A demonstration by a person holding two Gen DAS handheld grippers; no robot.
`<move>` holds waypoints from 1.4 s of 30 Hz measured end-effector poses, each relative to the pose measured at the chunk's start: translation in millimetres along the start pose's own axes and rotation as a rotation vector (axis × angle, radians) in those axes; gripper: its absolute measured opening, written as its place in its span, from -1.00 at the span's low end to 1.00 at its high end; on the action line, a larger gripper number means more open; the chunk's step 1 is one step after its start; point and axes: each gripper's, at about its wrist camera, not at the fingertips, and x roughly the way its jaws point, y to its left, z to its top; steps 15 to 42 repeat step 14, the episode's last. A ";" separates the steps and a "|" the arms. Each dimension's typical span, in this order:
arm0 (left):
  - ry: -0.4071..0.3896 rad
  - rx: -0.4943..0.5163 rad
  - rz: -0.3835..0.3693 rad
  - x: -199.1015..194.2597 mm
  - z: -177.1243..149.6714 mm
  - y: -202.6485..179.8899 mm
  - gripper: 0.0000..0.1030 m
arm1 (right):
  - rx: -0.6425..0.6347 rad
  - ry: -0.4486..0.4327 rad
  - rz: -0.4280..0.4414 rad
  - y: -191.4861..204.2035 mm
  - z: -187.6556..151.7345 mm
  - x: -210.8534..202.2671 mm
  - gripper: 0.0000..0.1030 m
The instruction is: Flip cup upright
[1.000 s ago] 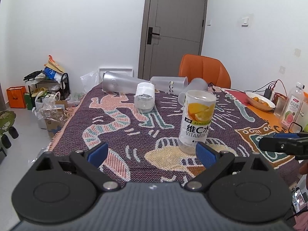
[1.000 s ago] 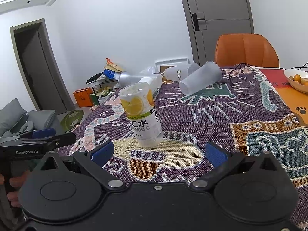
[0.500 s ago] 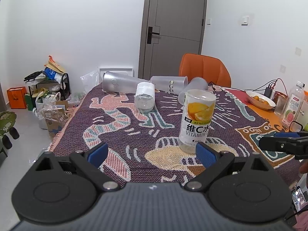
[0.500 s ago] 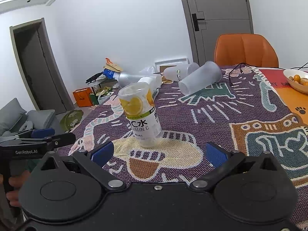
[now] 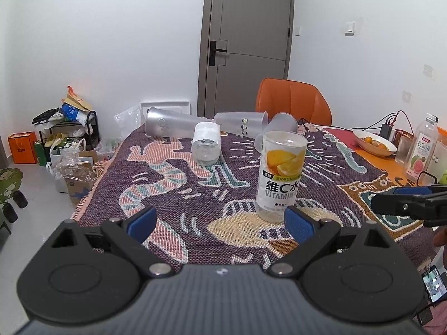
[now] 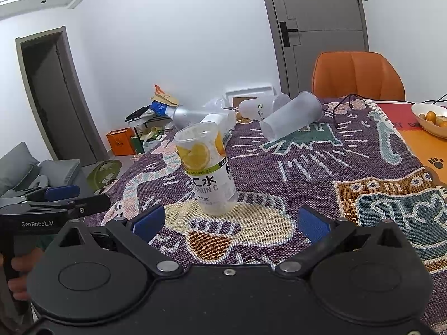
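Note:
A clear cup with a lemon "Vitamin C" label stands on the patterned cloth, its wide flat end up; it also shows in the right wrist view. Several frosted cups lie on their sides farther back: one tall, one small with a white band, one with a printed face, one nearer the chair. My left gripper is open and empty, just short of the labelled cup. My right gripper is open and empty, also just short of it.
The patterned cloth covers the table. An orange chair stands at the far end. A bowl of fruit, a guava drink bottle and cables lie at the right. Bags and clutter sit on the floor at the left.

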 end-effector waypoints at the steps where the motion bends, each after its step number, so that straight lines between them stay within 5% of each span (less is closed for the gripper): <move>1: 0.000 -0.001 0.001 -0.1 0.0 -0.1 0.88 | -0.001 0.000 0.000 0.0 0.0 0.1 1.00; 42: -0.009 0.014 0.007 3.6 -0.3 -3.3 0.88 | -0.005 0.006 -0.002 0.3 -1.3 2.4 1.00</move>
